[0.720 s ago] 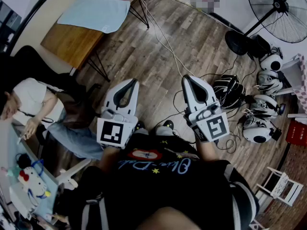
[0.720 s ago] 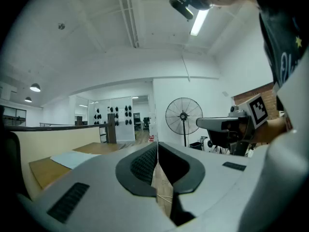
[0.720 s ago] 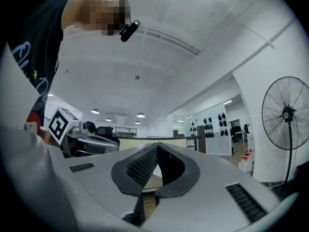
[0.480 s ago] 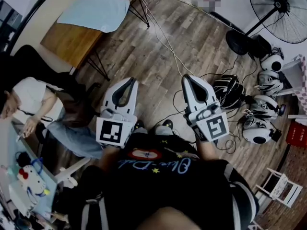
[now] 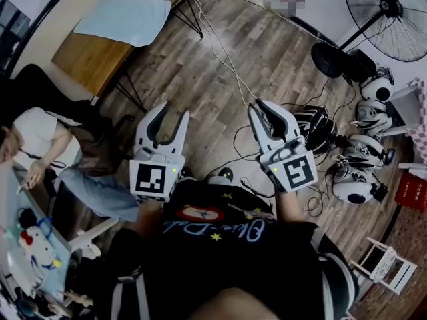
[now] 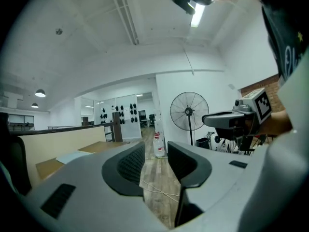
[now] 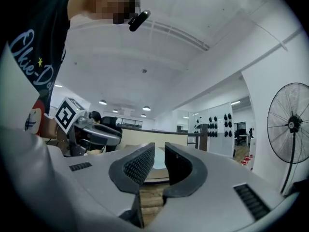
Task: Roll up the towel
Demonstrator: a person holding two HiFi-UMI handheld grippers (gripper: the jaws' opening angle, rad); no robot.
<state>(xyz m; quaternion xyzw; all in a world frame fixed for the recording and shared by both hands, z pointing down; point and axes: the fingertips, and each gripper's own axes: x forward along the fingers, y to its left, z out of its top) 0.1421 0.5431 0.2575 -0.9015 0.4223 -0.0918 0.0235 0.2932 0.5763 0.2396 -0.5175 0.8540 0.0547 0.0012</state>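
A light blue towel lies flat on a wooden table at the far upper left of the head view, well away from both grippers. My left gripper is held over the wood floor, its jaws spread apart with nothing between them. In the left gripper view the left gripper shows floor through the gap, and the towel is a pale patch to the left. My right gripper hovers beside it, jaws drawn together and empty. In its own view the right gripper points level toward the table.
A person sits at a desk on the left. A standing fan is at the upper right. White helmets and a black bag crowd the right floor. Cables trail across the boards. A red crate sits at the right edge.
The left gripper's jaws have opened from a closed loop to a clear V. Both grippers shifted slightly up and left in the head view. The right jaws stayed together.
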